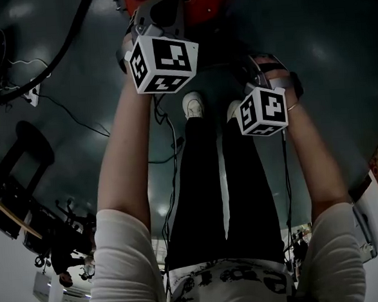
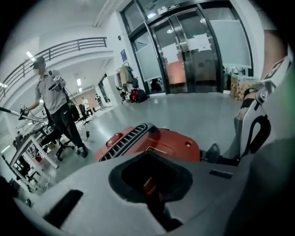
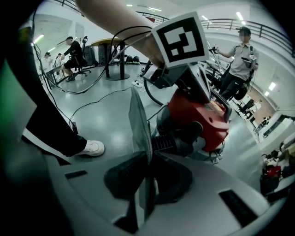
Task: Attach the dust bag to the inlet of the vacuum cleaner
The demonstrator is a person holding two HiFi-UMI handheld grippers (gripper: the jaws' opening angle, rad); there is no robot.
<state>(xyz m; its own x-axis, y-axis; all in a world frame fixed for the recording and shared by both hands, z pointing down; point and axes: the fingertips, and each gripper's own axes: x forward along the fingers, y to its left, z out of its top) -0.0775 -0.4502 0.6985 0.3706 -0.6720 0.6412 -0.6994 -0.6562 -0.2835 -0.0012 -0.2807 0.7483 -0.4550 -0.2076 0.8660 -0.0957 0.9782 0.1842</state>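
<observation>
Dust bag (image 3: 139, 122), seen edge-on in the right gripper view: a thin grey sheet standing upright. It is pinched low down between the dark fingers (image 3: 120, 177) of the right gripper (image 3: 147, 161), which are pressed onto it from both sides. Just behind the sheet, the red vacuum cleaner (image 3: 199, 115) is seen on the grey floor (image 3: 106, 120), with its dark ribbed part nearest the bag. Whether the two touch cannot be told.

In the left gripper view, the left gripper (image 2: 150, 179) is aimed at the vacuum cleaner's red top. Its fingers are drawn close together, with nothing gripped.

In the head view, the left marker cube (image 1: 162, 64) is seen just below the vacuum cleaner at the top edge. The right marker cube (image 1: 262, 111) is seen lower, beside the person's black trousers (image 1: 208, 191) and white shoes (image 1: 193, 104).
</observation>
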